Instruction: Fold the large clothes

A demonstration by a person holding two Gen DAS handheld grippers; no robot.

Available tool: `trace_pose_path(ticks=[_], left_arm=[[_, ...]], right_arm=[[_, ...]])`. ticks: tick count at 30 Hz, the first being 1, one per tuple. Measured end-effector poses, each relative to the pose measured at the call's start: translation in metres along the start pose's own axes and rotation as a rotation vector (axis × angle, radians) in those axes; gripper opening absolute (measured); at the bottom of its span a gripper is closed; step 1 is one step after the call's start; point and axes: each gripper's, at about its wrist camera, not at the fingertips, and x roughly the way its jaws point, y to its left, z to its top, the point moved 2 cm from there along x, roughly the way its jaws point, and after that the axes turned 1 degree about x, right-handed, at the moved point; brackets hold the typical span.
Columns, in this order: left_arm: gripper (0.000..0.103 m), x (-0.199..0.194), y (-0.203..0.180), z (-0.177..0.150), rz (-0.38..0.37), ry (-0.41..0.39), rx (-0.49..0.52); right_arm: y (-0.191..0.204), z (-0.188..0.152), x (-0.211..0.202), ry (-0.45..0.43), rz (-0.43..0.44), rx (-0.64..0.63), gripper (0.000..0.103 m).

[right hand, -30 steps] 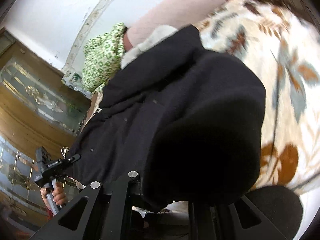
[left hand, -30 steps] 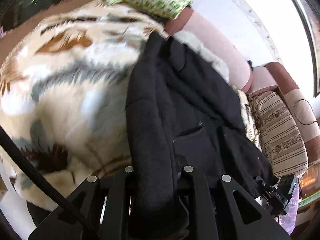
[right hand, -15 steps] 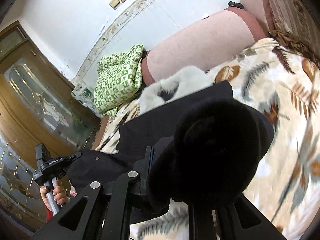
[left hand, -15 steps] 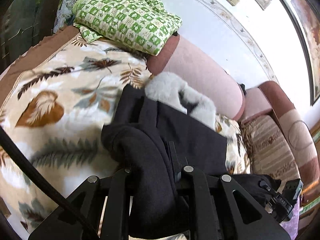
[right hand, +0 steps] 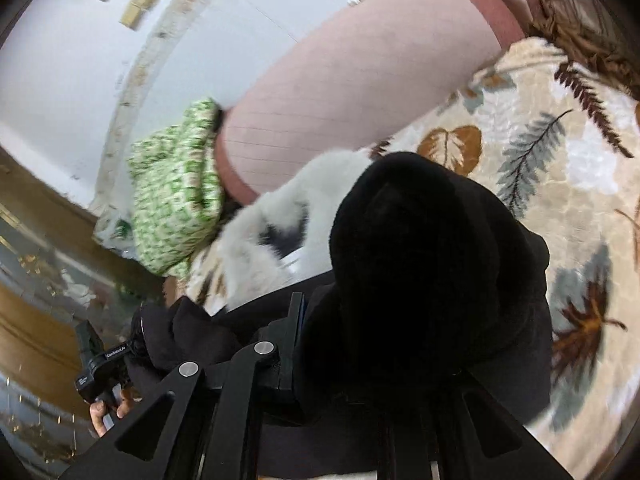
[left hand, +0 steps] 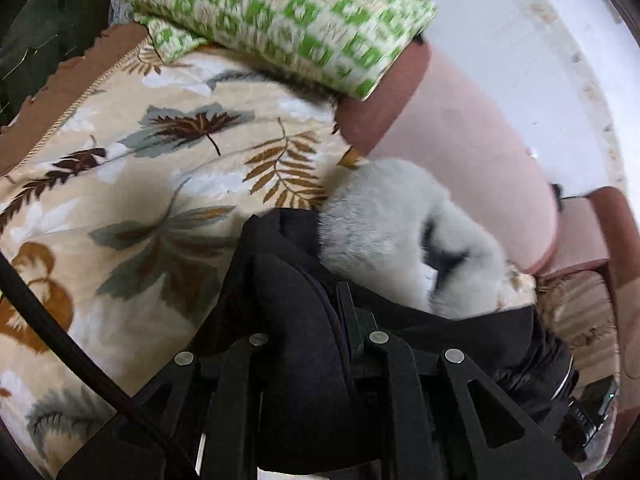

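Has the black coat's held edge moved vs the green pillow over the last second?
Yes. The black coat edge, clamped in both grippers, has moved up toward its fur collar and the green pillow, folding over.

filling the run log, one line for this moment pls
left claw: shut on black fur-collared coat | right claw: shut on coat | over leaf-print blanket

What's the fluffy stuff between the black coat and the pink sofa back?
The coat's white fur collar lies between black coat and pink sofa back; left wrist view shows it.
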Motion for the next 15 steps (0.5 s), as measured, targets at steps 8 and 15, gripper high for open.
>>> trace_pose_path(ticks=[8,15], left_arm=[[0.022,0.075,0.006,0.023,0.03,0.054,-0.065],[0.023,0.105,0.011,0.031,0.05,0.04,-0.068]], right_arm=[[-0.034,0.024,0.074,0.042,-0.017,0.057,0.016],[-0.041,0.038,0.109,0.064,-0.053,0.055,0.016]])
